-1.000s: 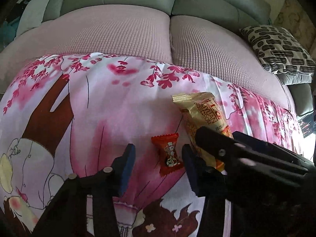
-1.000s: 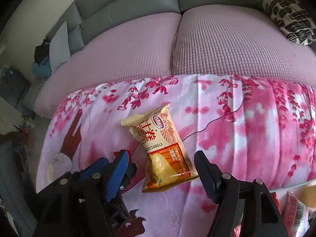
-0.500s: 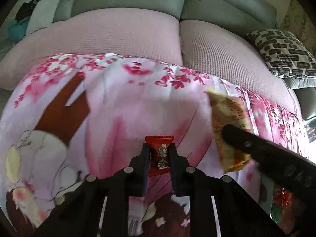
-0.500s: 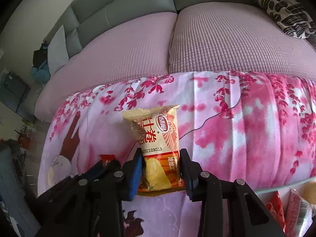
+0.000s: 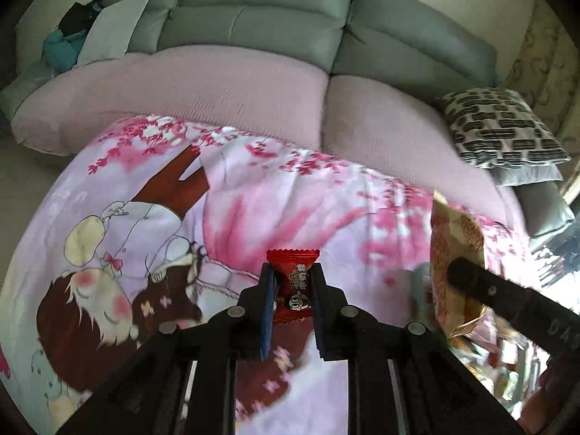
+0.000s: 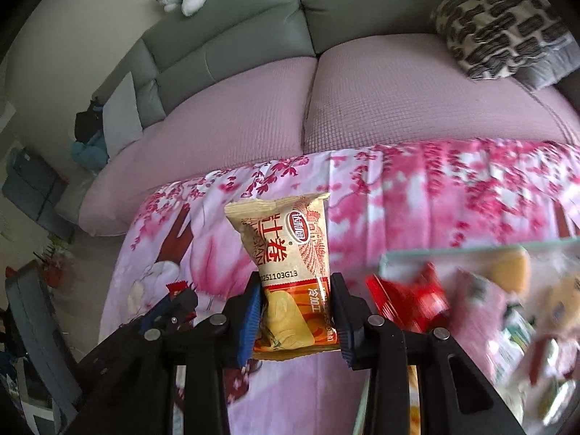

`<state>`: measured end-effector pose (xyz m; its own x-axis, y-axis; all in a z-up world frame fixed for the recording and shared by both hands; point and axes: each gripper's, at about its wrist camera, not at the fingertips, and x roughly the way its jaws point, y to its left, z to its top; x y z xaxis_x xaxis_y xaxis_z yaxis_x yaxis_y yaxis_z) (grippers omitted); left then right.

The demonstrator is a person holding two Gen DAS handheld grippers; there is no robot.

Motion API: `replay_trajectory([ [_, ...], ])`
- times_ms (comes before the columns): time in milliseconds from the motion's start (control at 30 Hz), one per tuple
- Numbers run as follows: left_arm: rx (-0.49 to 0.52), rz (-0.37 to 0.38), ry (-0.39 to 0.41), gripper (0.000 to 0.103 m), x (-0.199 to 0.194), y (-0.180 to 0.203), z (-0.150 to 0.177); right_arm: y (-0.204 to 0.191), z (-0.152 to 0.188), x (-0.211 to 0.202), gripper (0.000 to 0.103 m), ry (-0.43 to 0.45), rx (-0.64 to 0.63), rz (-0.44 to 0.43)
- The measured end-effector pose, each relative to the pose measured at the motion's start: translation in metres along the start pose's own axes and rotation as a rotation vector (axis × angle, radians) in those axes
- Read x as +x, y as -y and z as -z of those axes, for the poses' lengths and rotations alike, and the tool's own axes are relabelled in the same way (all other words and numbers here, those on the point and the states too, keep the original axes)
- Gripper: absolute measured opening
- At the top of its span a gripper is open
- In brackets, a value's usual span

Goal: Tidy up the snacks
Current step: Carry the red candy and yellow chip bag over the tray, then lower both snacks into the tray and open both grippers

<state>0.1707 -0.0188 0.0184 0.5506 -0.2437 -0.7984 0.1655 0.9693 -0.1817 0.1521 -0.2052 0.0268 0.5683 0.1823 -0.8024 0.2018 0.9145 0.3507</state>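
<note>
Holding both pkgs clear of the blanket rn, L gripper pinching the red candy by its sides, R gripper clamping the yellow snack pack low, I'm thinking slick wrappers may slip or twist out en route to the tray.

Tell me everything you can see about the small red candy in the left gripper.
The red candy is a small glossy pillow-wrapped sweet with zigzag-crimped ends, bearing white characters and a round black-and-white logo. It stands upright, pinched at its sides between the fingers of the left hand-held gripper, with its top crimp poking above the fingertips. It appears lifted above the pink cherry-blossom cloth; only the gripper is seen touching it. In the right wrist view just its red edge shows.
</note>
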Motion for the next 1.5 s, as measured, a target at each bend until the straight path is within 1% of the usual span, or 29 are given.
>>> replay_trajectory([
  [167,0.02,0.039,0.033,0.019,-0.034,0.025,0.018,0.013,0.024,-0.042,0.039,0.026,0.022,0.029],
  [267,0.044,0.067,0.034,0.019,-0.045,0.041,0.031,0.025,0.04,-0.062,0.039,0.043,0.044,0.027],
  [333,0.068,0.08,0.036,0.019,-0.049,0.053,0.041,0.034,0.05,-0.072,0.039,0.051,0.059,0.042],
  [467,0.115,0.113,0.012,0.019,-0.046,0.078,0.062,0.062,0.073,-0.087,0.039,0.061,0.101,0.104],
  [600,0.183,0.139,-0.011,0.019,-0.037,0.106,0.085,0.094,0.092,-0.097,0.039,0.065,0.161,0.144],
  [633,0.202,0.146,-0.017,0.019,-0.035,0.113,0.089,0.104,0.097,-0.1,0.039,0.069,0.178,0.165],
  [700,0.26,0.158,-0.016,0.019,-0.034,0.131,0.099,0.116,0.104,-0.103,0.039,0.076,0.201,0.194],
  [867,0.348,0.201,0.0,0.019,-0.029,0.163,0.115,0.143,0.114,-0.104,0.039,0.088,0.27,0.257],
  [933,0.391,0.198,-0.012,0.019,-0.024,0.175,0.122,0.15,0.115,-0.101,0.039,0.088,0.29,0.274],
  [967,0.411,0.184,-0.022,0.019,-0.021,0.18,0.124,0.154,0.116,-0.098,0.039,0.087,0.303,0.278],
  [1067,0.427,0.191,-0.027,0.019,-0.018,0.185,0.124,0.163,0.119,-0.092,0.039,0.082,0.324,0.296],
  [1167,0.438,0.18,-0.026,0.019,-0.014,0.189,0.125,0.17,0.122,-0.088,0.039,0.075,0.321,0.317],
  [1333,0.428,0.204,-0.041,0.02,-0.014,0.188,0.126,0.175,0.125,-0.087,0.04,0.074,0.32,0.309],
  [1367,0.433,0.209,-0.041,0.021,-0.014,0.188,0.126,0.175,0.125,-0.087,0.04,0.074,0.318,0.312],
  [1400,0.437,0.216,-0.045,0.029,-0.014,0.189,0.126,0.175,0.126,-0.088,0.04,0.074,0.316,0.315],
  [1433,0.437,0.221,-0.046,0.034,-0.015,0.19,0.126,0.175,0.126,-0.089,0.04,0.074,0.314,0.317],
  [1467,0.424,0.208,-0.037,0.043,-0.017,0.188,0.126,0.176,0.127,-0.091,0.04,0.076,0.314,0.319],
  [1500,0.417,0.21,-0.034,0.05,-0.018,0.186,0.126,0.176,0.127,-0.092,0.04,0.076,0.317,0.323],
])
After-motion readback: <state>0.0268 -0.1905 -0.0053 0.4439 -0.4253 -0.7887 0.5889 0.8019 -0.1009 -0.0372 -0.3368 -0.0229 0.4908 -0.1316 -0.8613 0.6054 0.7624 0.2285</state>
